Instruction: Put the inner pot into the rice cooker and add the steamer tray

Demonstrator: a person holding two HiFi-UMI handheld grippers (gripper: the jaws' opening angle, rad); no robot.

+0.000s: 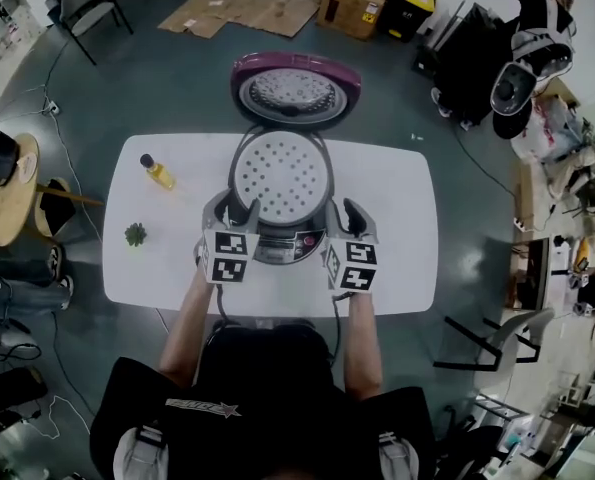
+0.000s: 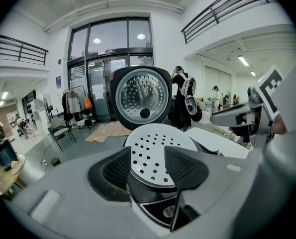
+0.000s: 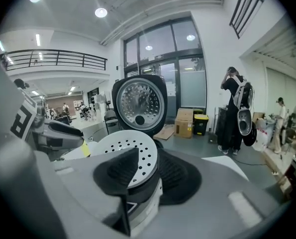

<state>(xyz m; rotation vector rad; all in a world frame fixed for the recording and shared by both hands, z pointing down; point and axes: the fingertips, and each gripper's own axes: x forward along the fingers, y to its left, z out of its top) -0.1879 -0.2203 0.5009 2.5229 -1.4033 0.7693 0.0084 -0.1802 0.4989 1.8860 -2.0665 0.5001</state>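
The left gripper (image 2: 148, 152) has its jaws apart and grips nothing. The right gripper (image 3: 148, 156) is likewise spread and empty. Past each pair of jaws show the rim of the steamer tray (image 1: 280, 176) and the front of the rice cooker (image 1: 287, 248). Both grippers hover at the cooker's front, one on each side of its control panel. The perforated white tray lies flat in the cooker's mouth. The lid (image 1: 295, 90) stands open behind it. The cooker sits on a white table (image 1: 397, 228). Off to the left on the table are a yellow bottle (image 1: 158, 172) and a small green sprig (image 1: 135, 234).
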